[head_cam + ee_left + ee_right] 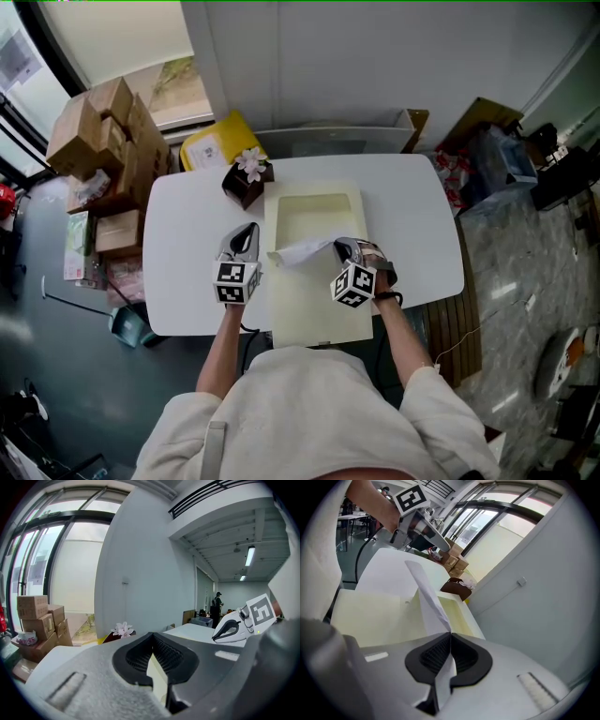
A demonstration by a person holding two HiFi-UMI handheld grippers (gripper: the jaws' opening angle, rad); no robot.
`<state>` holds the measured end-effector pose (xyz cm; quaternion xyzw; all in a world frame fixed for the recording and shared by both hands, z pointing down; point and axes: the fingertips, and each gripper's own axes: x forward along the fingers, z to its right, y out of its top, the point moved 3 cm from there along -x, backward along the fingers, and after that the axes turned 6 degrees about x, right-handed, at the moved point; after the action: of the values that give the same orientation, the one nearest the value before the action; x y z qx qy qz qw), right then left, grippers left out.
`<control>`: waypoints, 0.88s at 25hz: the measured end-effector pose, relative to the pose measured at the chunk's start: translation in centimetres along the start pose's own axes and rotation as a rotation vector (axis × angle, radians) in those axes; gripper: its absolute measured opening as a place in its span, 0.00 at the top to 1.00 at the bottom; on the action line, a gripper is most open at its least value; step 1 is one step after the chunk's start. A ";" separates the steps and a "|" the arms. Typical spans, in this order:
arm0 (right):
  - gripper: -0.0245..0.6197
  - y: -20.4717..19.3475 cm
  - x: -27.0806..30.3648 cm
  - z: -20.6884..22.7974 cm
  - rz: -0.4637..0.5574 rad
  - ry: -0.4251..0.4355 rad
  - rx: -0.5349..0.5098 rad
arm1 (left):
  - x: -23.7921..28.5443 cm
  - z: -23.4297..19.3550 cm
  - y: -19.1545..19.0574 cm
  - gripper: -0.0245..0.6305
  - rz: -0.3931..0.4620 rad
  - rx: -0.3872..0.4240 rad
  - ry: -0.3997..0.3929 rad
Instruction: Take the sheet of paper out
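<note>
Sheet of paper [302, 249] crosswise on yellow folder [314, 314], pointing to its left edge, right gripper [450, 638] clamping its end, only left gripper view shows left gripper [152, 641] pinching folder.

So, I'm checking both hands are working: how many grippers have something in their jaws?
2. The left gripper, at the left side of the cream folder, is shut on its edge. The right gripper, over the folder, is shut on the white sheet of paper.

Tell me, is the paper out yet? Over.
Right gripper shut on white paper. Left gripper pinching yellow folder edge. Sheet partly out. Nothing blocking.
</note>
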<state>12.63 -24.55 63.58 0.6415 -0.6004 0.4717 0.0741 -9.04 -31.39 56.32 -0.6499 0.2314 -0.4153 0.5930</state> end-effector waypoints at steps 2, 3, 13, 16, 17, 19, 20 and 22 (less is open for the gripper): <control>0.95 0.5 -0.5 0.8 0.012 -0.022 0.006 | 0.1 0.0 0.6 0.96 0.012 0.003 0.000; 0.95 0.8 -0.6 1.2 0.017 -0.032 0.006 | 0.2 0.0 0.9 0.96 0.018 0.005 -0.001; 0.95 4.0 -2.2 5.7 0.095 -0.128 0.033 | 0.5 -0.5 2.9 0.96 0.049 0.018 0.007; 0.95 5.0 -2.4 6.7 0.123 -0.141 0.062 | 0.5 -0.7 3.3 0.96 0.054 0.024 0.010; 0.95 5.3 -2.5 6.9 0.134 -0.144 0.075 | 0.5 -0.7 3.4 0.96 0.056 0.026 0.010; 0.95 5.7 -2.7 7.4 0.159 -0.150 0.116 | 0.5 -0.8 3.7 0.96 0.061 0.028 0.013; 0.95 6.0 -2.8 7.8 0.174 -0.152 0.145 | 0.4 -0.9 3.8 0.96 0.063 0.029 0.015; 0.95 6.5 -3.2 8.3 0.212 -0.147 0.224 | 0.3 -0.9 3.9 0.96 0.065 0.027 0.018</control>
<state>12.01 -29.57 53.74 0.6116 -0.6122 0.4927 -0.0921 -8.86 -32.91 52.59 -0.6303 0.2520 -0.4048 0.6127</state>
